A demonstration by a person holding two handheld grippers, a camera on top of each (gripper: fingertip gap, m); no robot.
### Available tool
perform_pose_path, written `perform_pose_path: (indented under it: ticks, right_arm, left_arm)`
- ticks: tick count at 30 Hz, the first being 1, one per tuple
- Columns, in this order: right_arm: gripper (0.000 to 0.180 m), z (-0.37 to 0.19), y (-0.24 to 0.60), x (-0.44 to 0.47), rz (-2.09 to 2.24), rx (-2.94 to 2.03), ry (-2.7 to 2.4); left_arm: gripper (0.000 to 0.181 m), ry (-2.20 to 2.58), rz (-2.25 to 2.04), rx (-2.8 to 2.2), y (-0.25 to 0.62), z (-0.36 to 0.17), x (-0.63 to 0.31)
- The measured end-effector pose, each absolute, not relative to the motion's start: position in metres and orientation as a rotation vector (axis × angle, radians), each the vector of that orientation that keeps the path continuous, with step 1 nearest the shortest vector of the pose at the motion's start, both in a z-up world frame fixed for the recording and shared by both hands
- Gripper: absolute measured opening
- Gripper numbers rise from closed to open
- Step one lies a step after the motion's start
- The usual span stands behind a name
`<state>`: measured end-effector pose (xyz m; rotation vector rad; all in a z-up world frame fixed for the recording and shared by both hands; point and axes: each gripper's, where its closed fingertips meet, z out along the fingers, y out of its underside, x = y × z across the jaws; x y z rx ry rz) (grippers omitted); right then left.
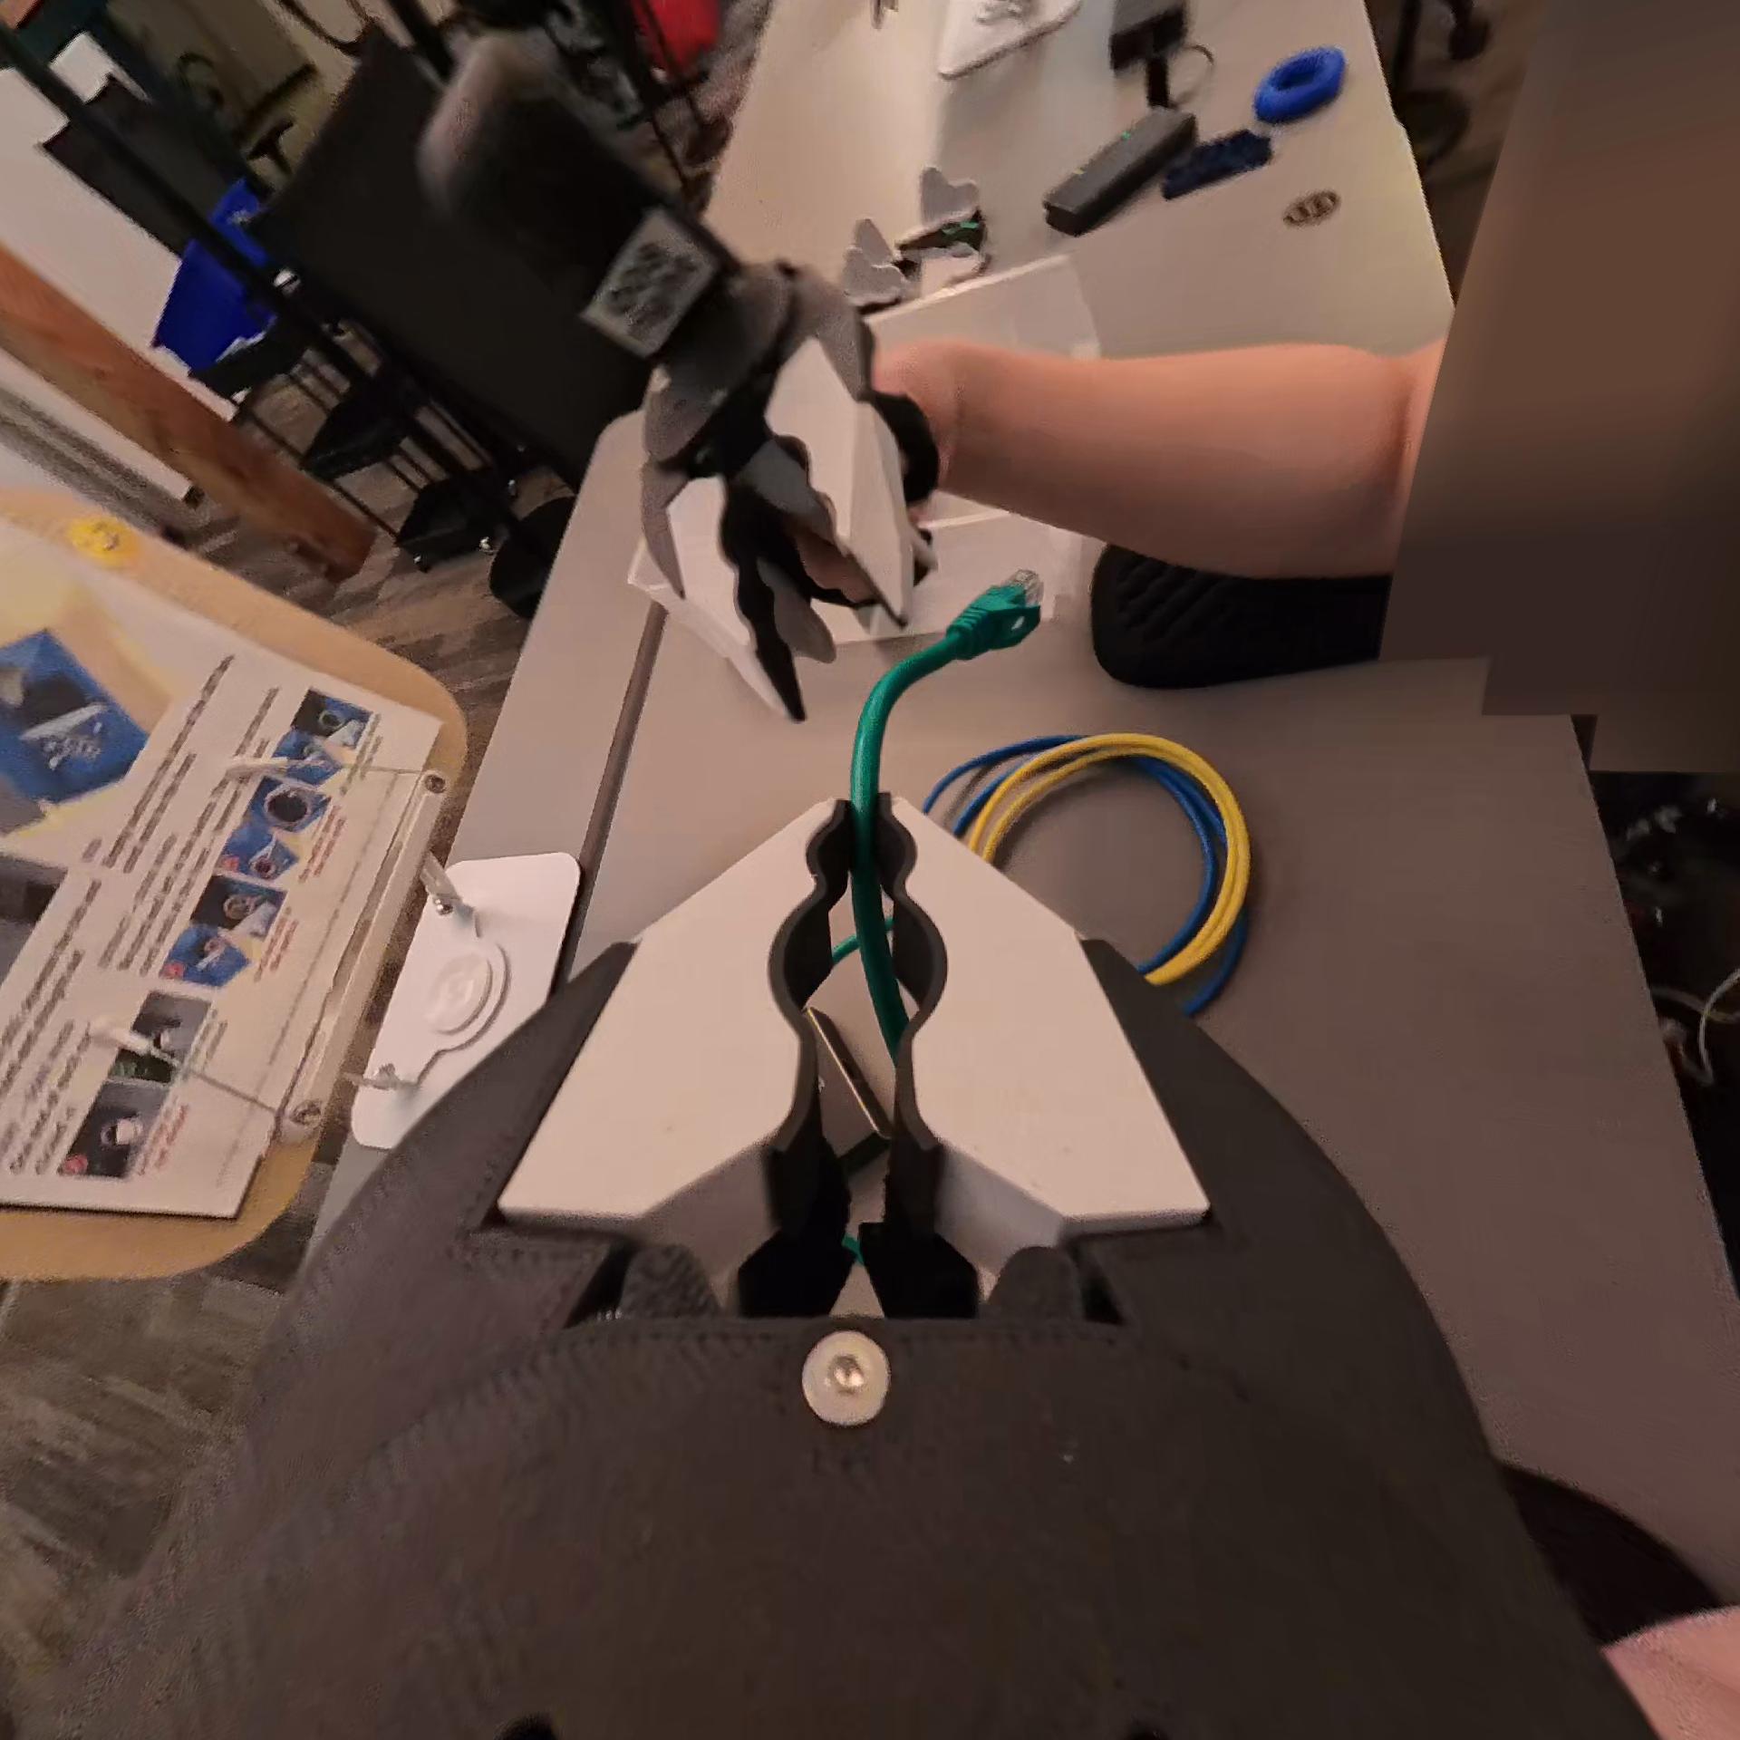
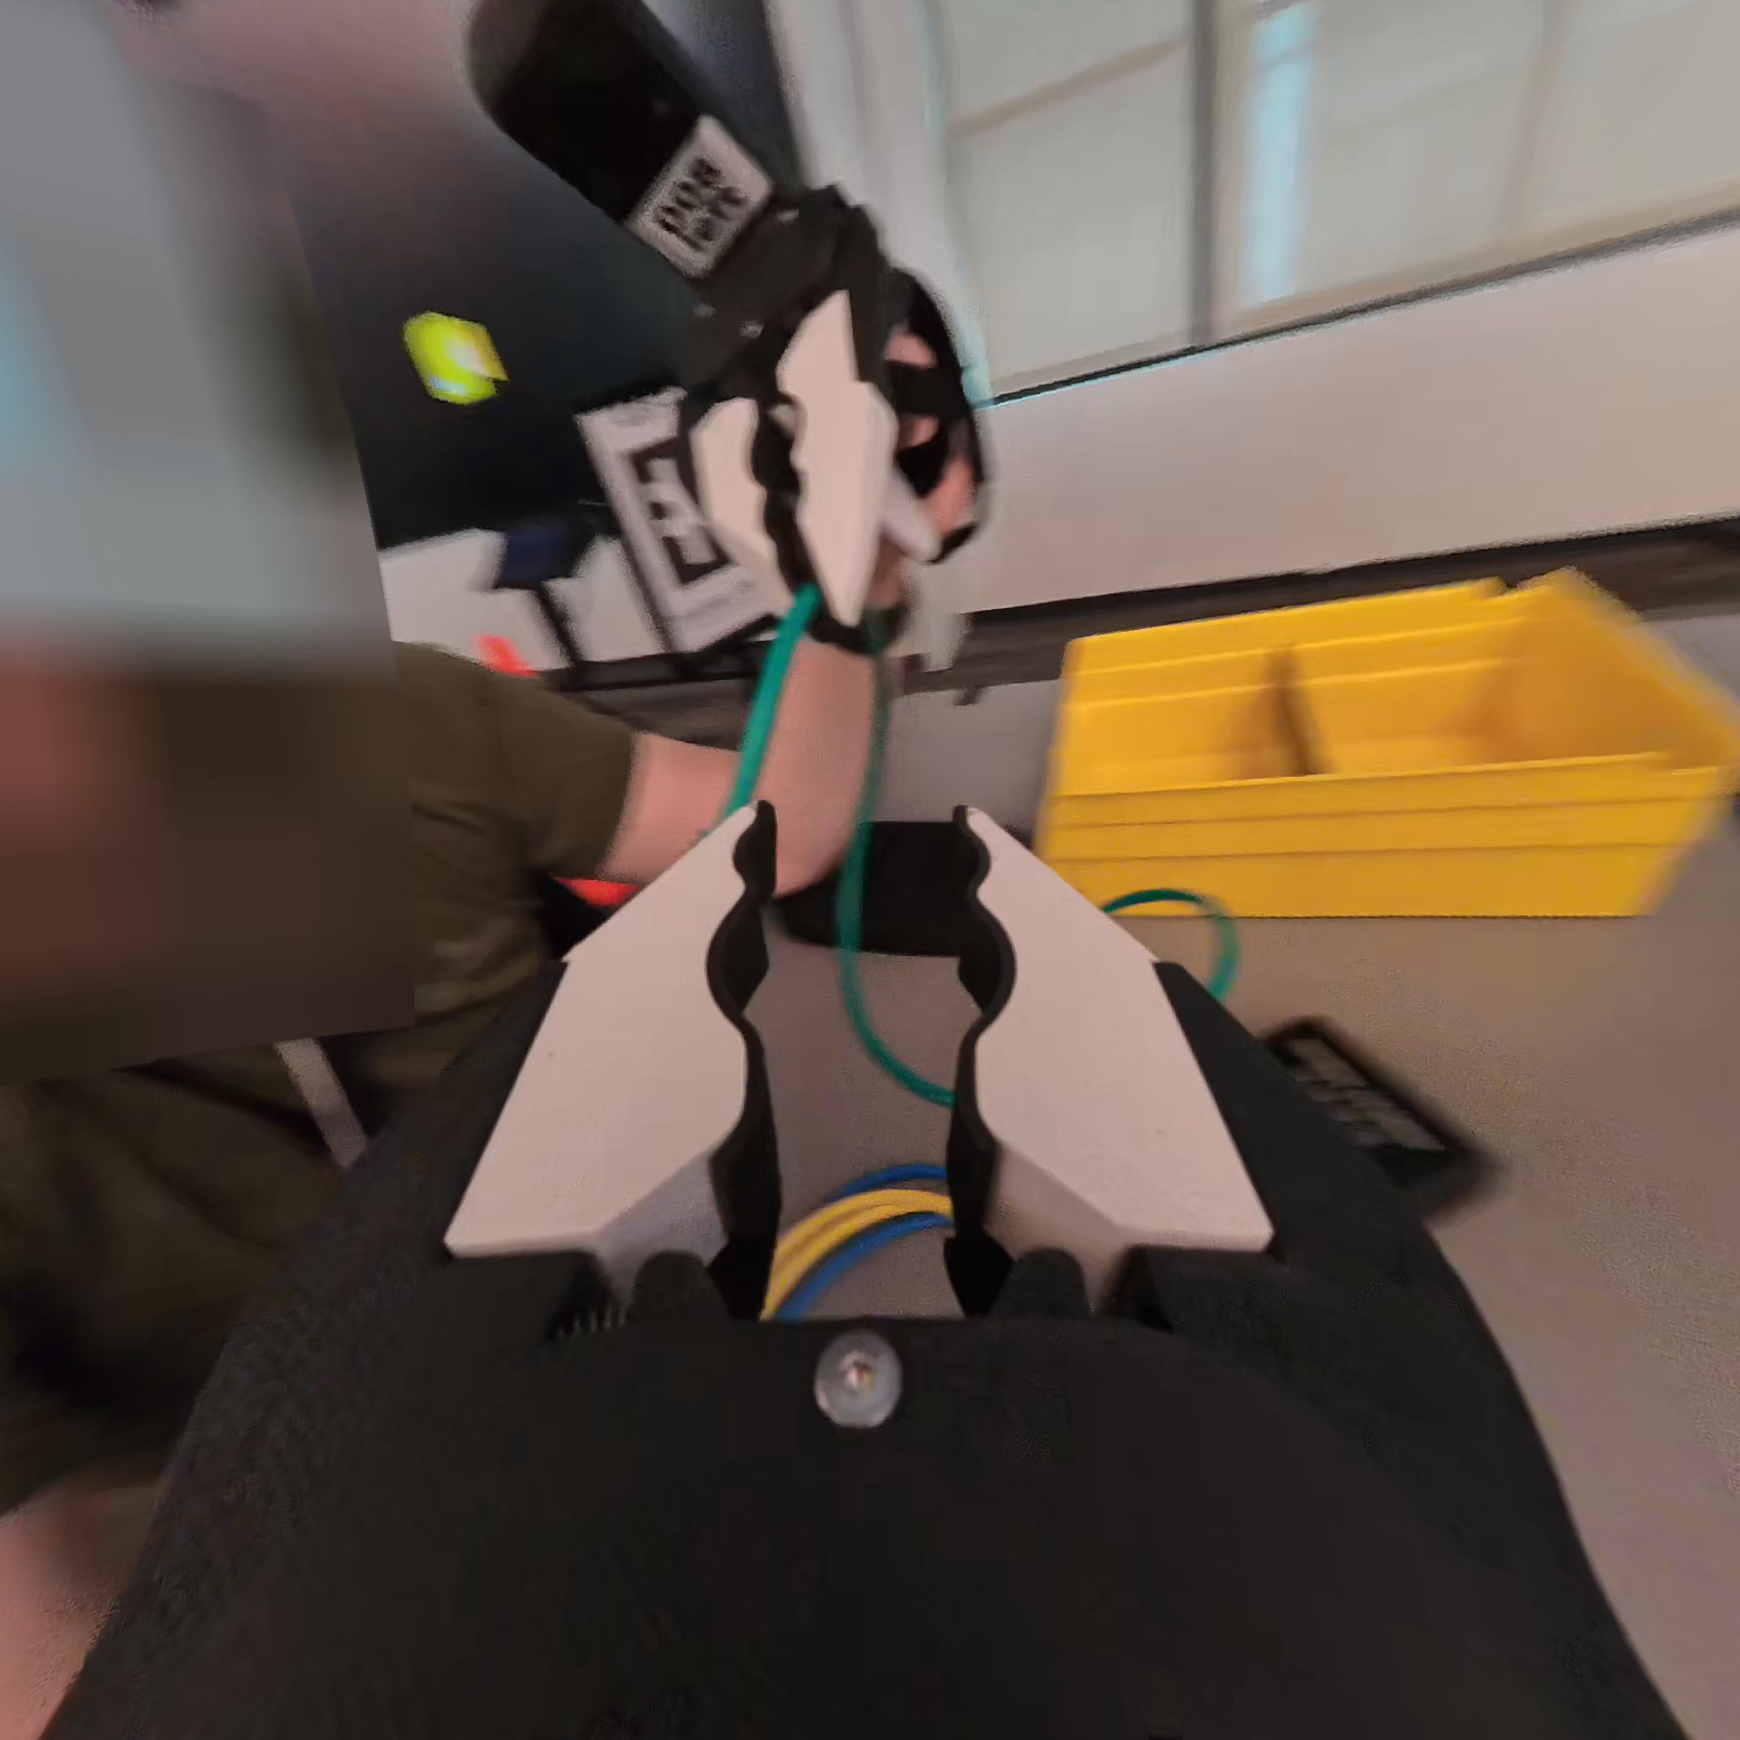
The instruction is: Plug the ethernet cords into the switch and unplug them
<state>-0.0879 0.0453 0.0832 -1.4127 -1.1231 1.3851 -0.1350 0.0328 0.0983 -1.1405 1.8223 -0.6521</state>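
The left gripper [image 1: 859, 829] pinched the green cord [image 1: 871, 744] below its plug [image 1: 1003, 607]; the right gripper [image 2: 864, 829], spread and empty, should take it nearer that plug.

In the left wrist view, the left claw [image 1: 859, 829] fills the lower half of the frame, pointing toward twelve o'clock with its white fingers [image 1: 716, 1017] drawn nearly together at the tips. At eleven o'clock from it, the right claw [image 1: 800, 650] hangs tilted downward, its fingers apart, and a bare forearm [image 1: 1177, 452] reaches in from three o'clock.

In the right wrist view, the right claw [image 2: 866, 829] points toward twelve o'clock with a clear gap between its fingers. Straight ahead at twelve o'clock the left claw [image 2: 829, 603] points down, pinched narrow, blurred. A sleeved arm [image 2: 527, 791] comes from nine o'clock.
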Motion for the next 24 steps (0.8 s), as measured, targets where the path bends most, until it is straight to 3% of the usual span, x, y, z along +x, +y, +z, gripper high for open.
perform_pose_path:
  ticks: [3,8,11,14,16,19,22,24]
  right_arm:
    - [0.036,0.070,0.016,-0.096,1.650,-1.515,-1.232]
    - [0.035,0.035,-0.017,-0.108,1.736,-1.707,-1.453]
    - [0.010,0.012,-0.041,-0.104,1.667,-1.722,-1.688]
    - [0.009,0.003,-0.057,-0.105,1.601,-1.632,-1.861]
    - [0.009,0.007,-0.059,-0.111,1.592,-1.539,-1.884]
    - [0.009,0.047,-0.036,-0.131,1.741,-1.345,-1.631]
    - [0.008,0.085,0.005,-0.137,1.851,-1.208,-1.264]
    - [0.008,0.099,0.031,-0.133,1.835,-1.147,-1.065]
  left_arm:
    - [0.003,1.945,-0.591,-1.063,0.018,0.082,-0.133]
    - [0.004,2.086,-0.561,-1.028,0.004,0.057,-0.128]
    - [0.004,2.157,-0.588,-0.988,-0.005,0.046,-0.125]
    - [0.006,2.158,-0.675,-0.998,-0.012,0.042,-0.113]
    - [0.017,2.056,-0.747,-1.093,-0.003,0.050,-0.097]
    - [0.058,1.770,-0.826,-1.258,0.038,0.076,-0.083]
    - [0.077,1.498,-0.971,-1.346,0.074,0.111,-0.099]
    - [0.080,1.329,-1.107,-1.347,0.087,0.140,-0.119]
